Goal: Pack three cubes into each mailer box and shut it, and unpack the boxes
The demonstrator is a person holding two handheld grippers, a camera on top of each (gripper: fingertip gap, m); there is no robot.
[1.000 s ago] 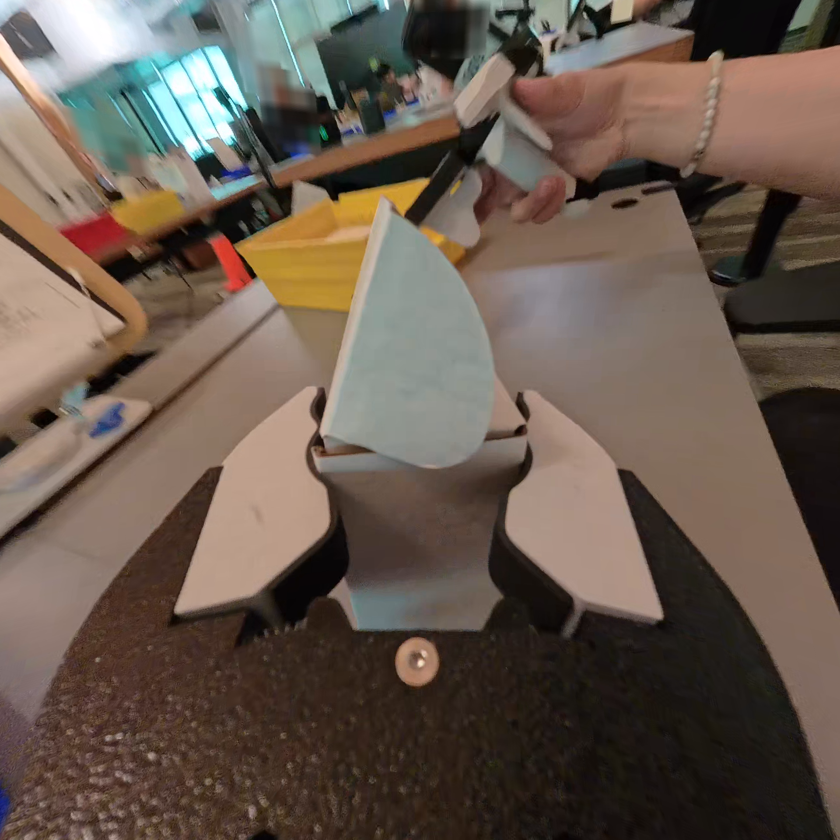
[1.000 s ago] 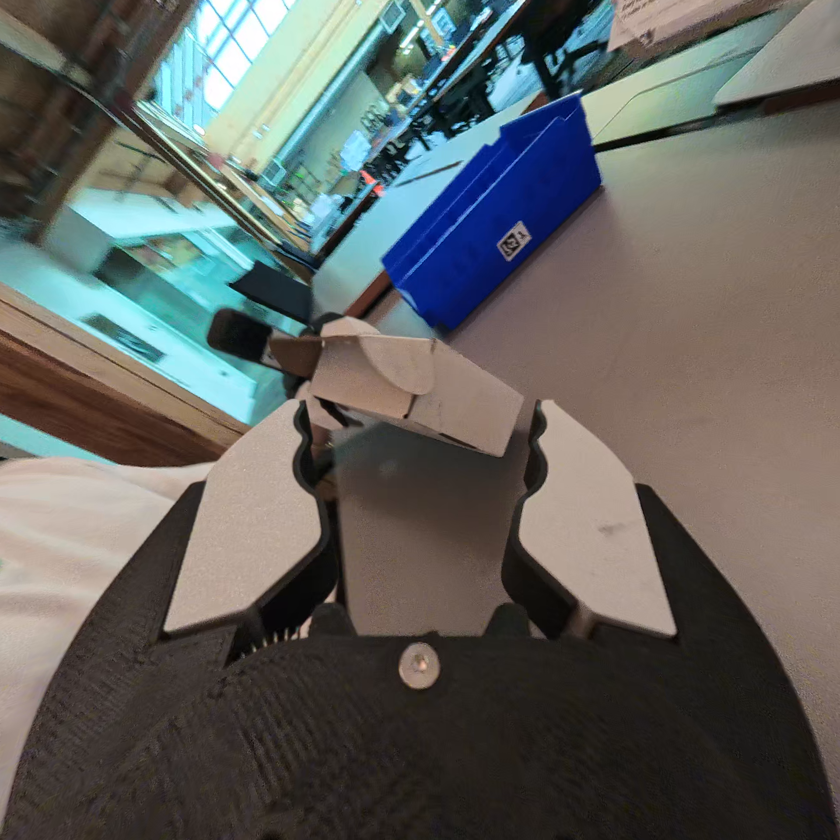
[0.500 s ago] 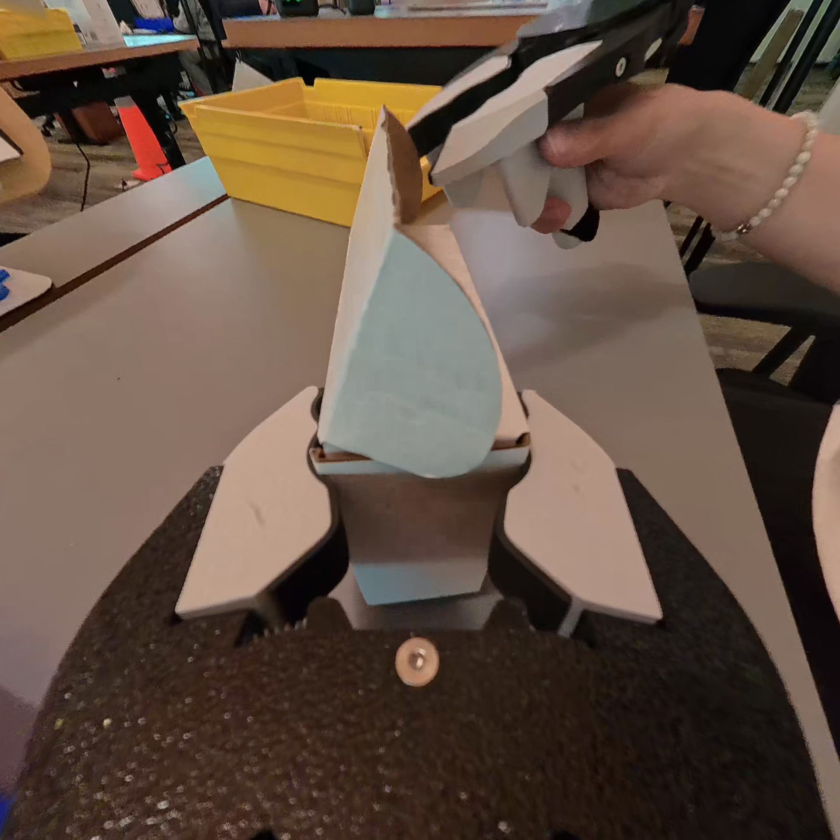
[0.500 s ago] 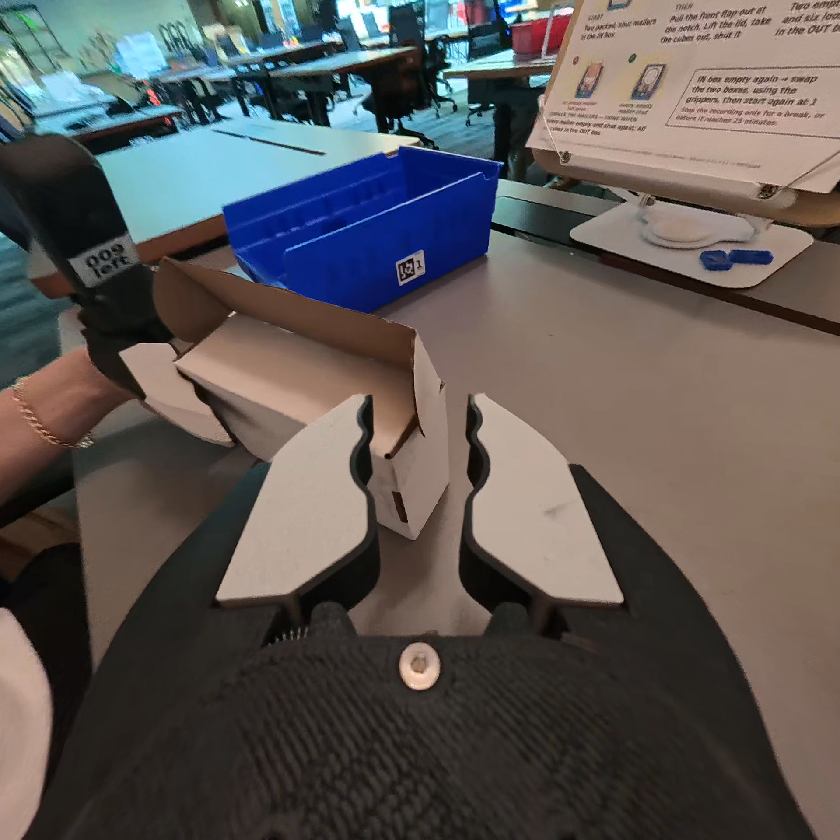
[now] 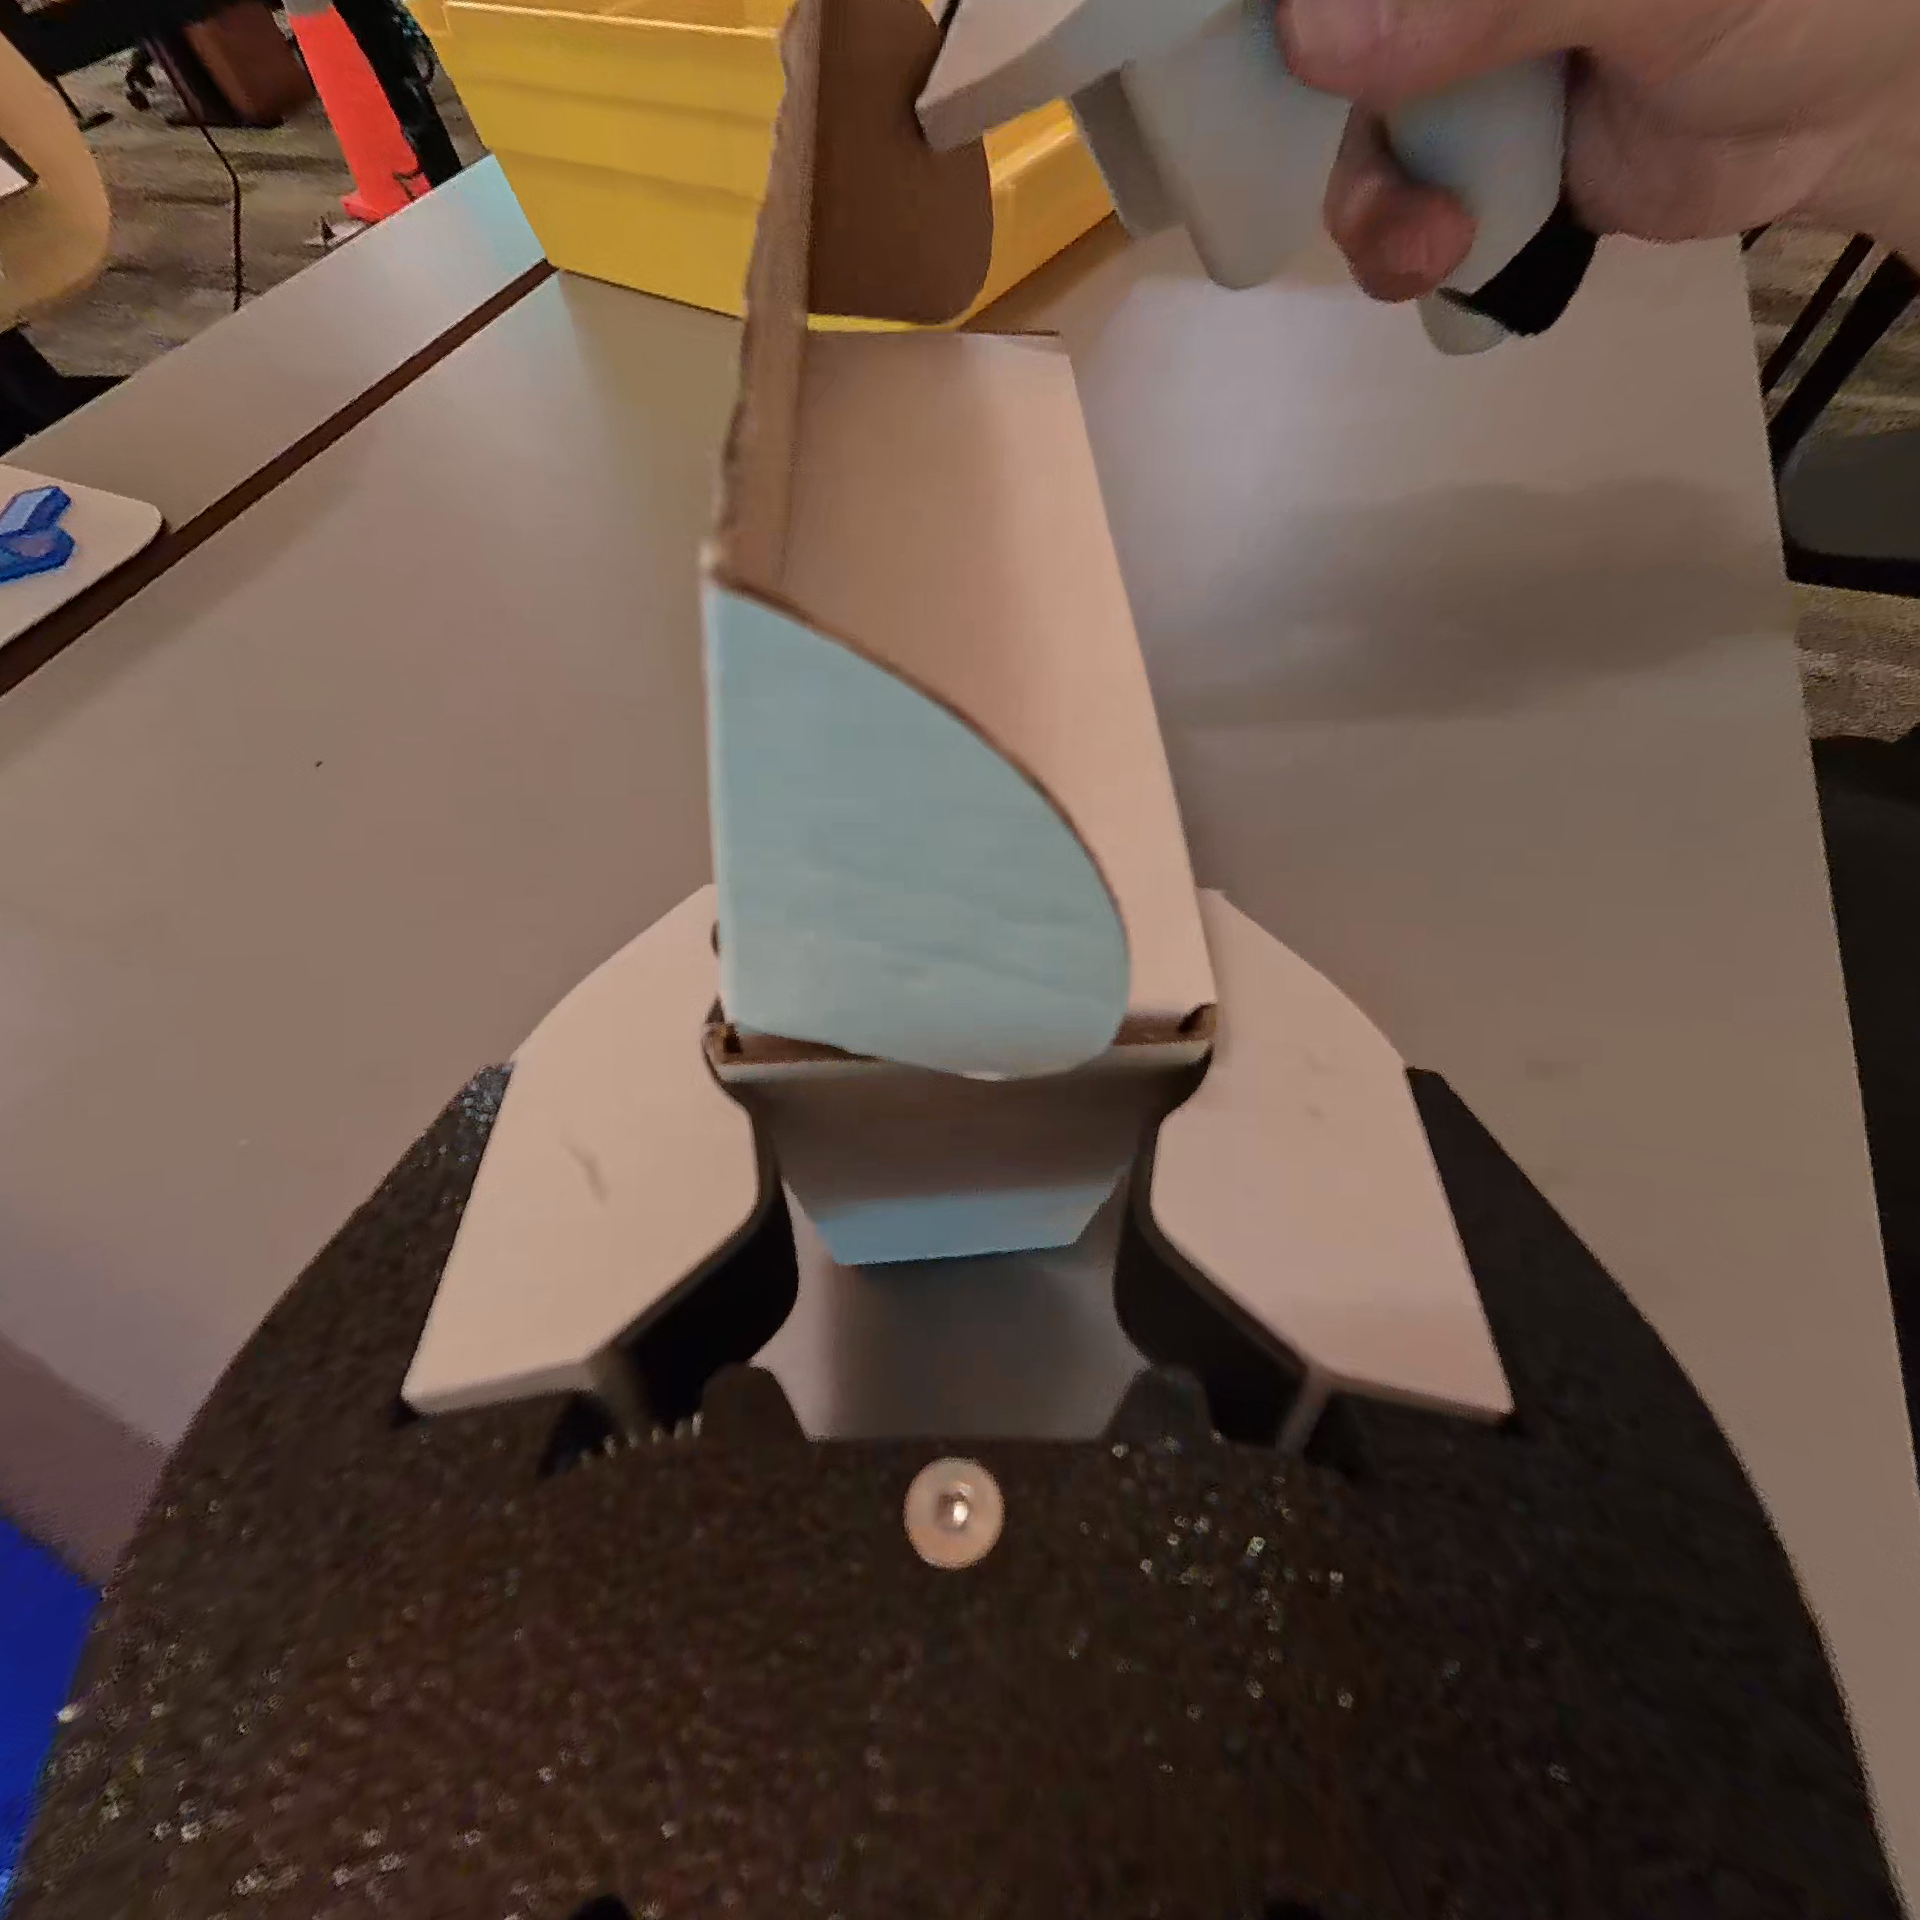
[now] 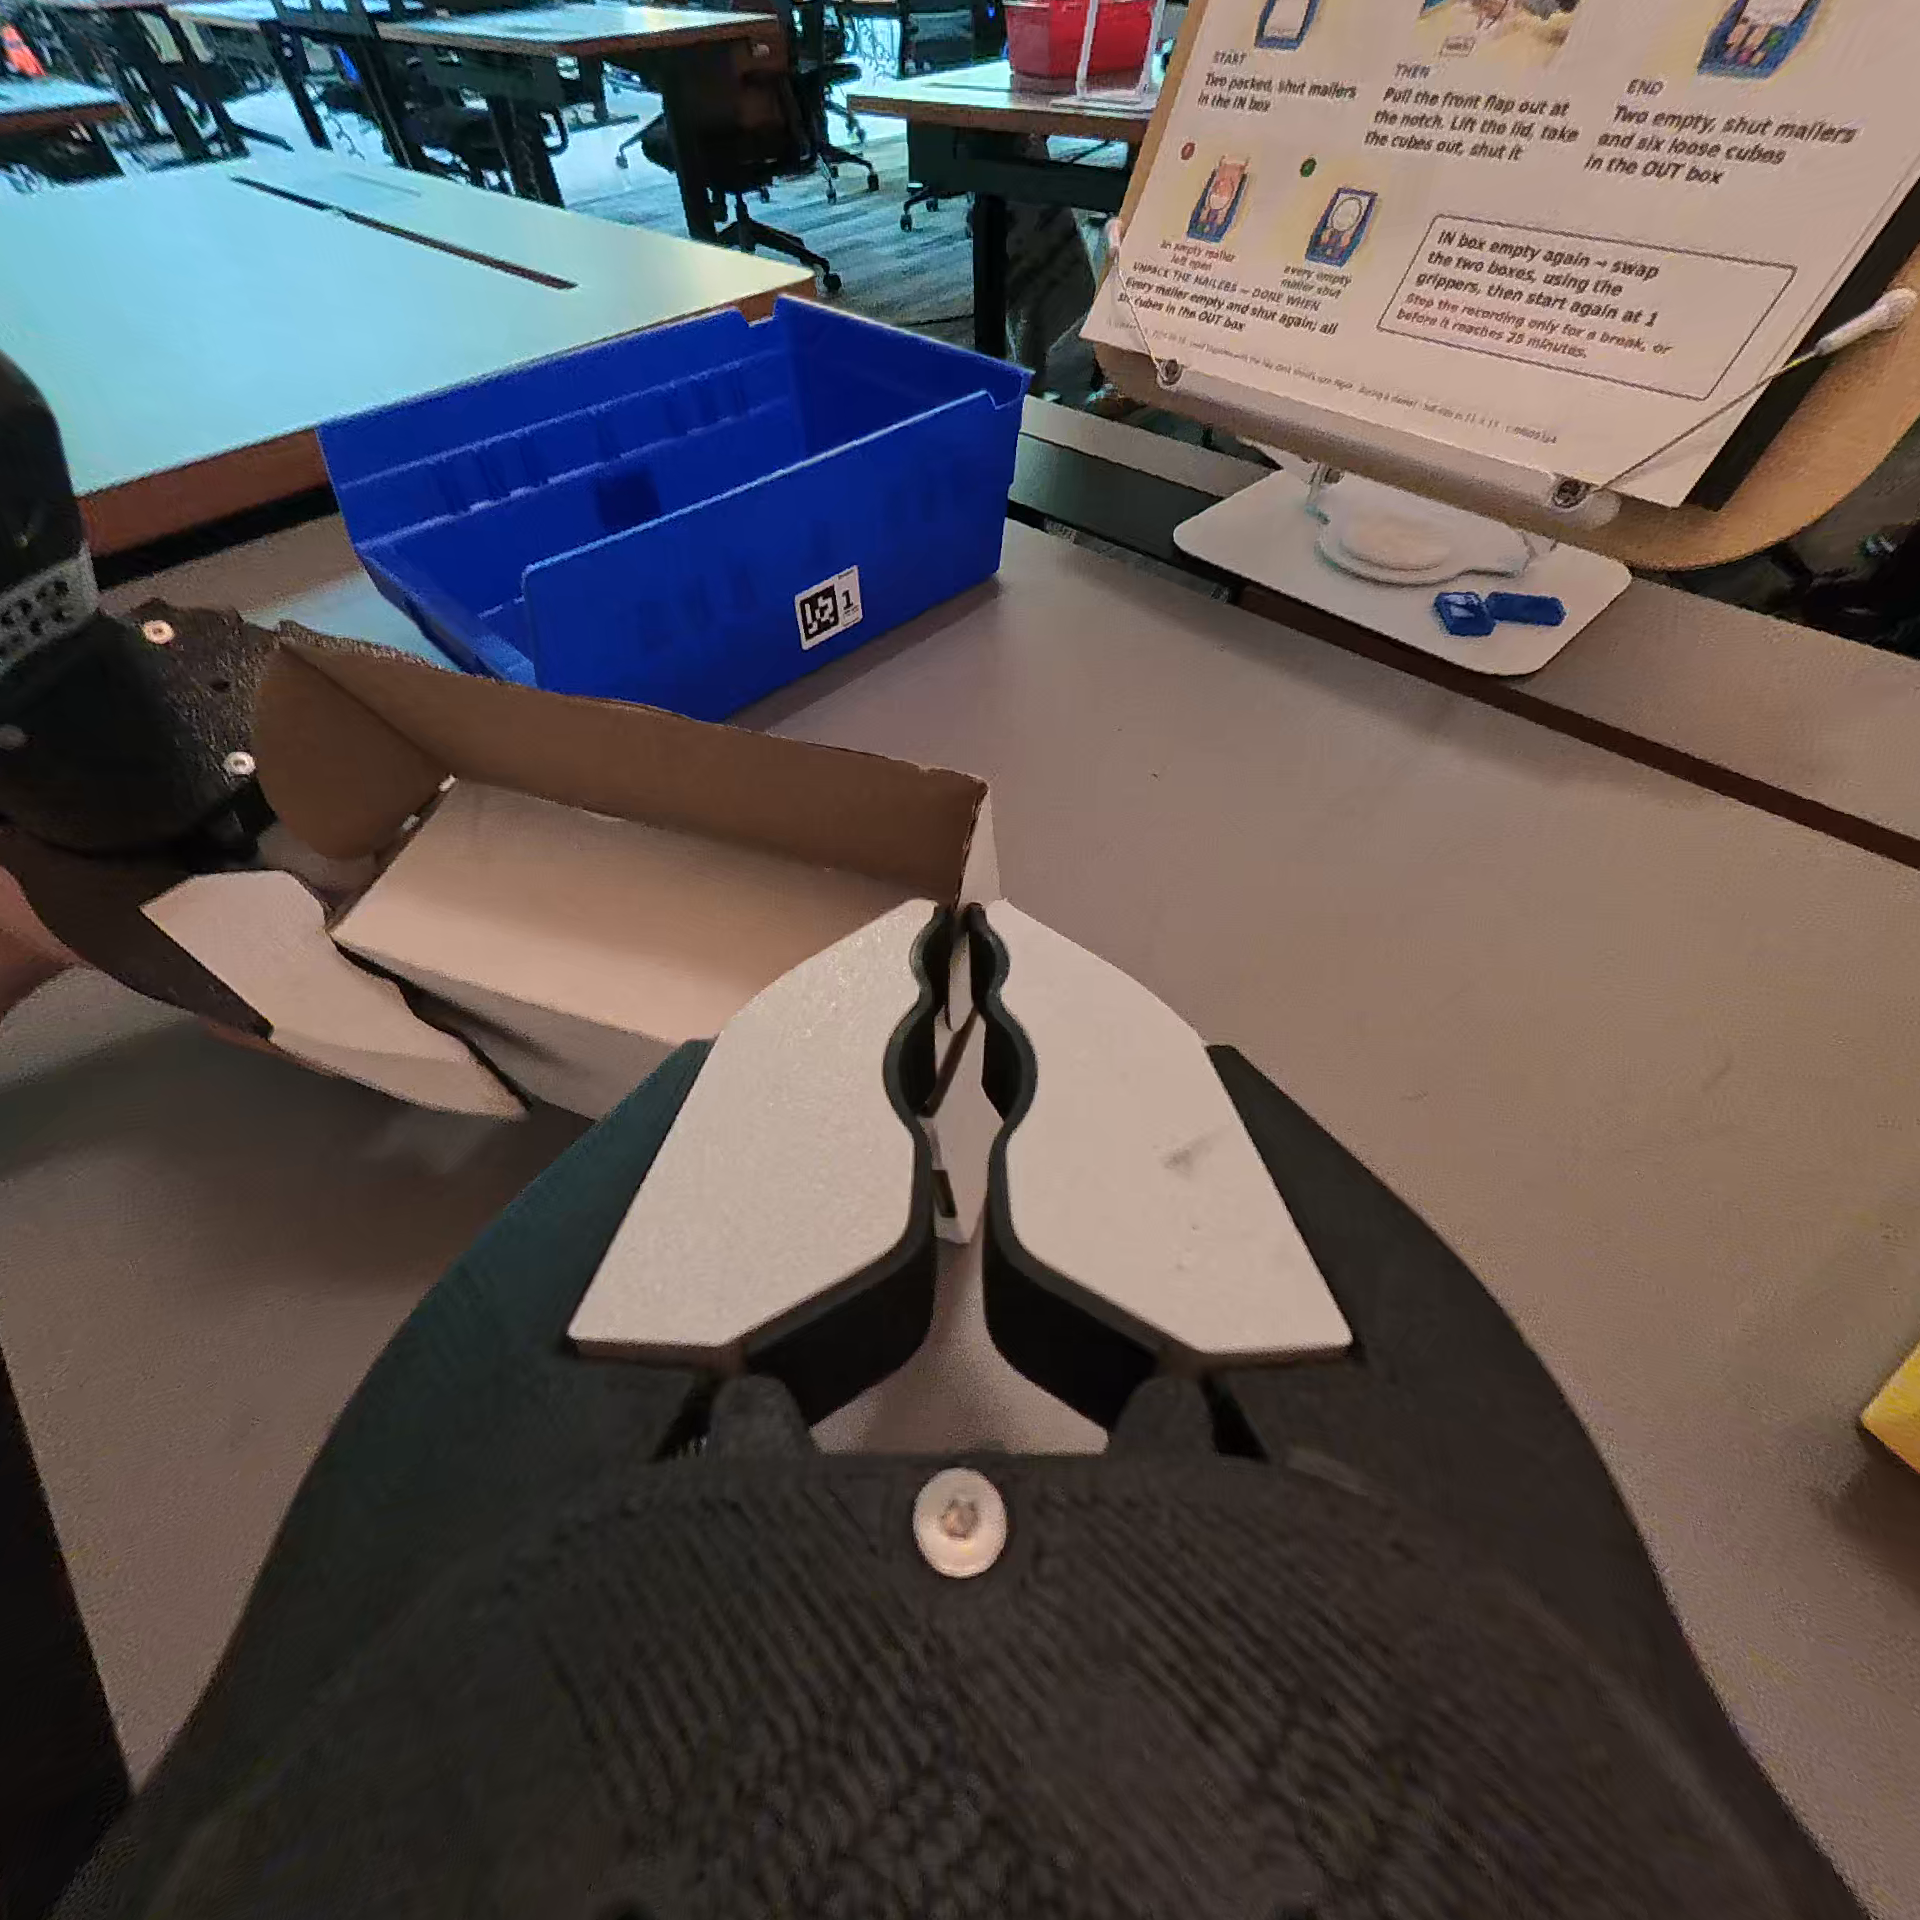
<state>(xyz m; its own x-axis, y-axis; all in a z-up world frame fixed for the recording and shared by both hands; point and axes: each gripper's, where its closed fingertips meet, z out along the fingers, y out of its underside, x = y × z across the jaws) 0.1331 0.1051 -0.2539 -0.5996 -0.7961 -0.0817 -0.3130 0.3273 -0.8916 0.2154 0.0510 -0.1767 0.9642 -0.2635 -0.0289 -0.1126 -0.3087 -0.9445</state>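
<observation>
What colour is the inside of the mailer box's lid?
Brown, unlike the white outside; the mailer box shows it best in the right wrist view.

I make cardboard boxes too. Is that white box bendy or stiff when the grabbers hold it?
Probably stiff in the walls: the mailer box keeps its shape, gripped at both ends. Its flaps likely bend easily at their folds. It seems light.

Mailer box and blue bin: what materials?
Mailer box: looks like corrugated cardboard, matte white outside, raw brown inside; a ragged cut edge shows in the left wrist view. Blue bin: probably moulded plastic, smooth with slight sheen and ribbed inner walls.
</observation>
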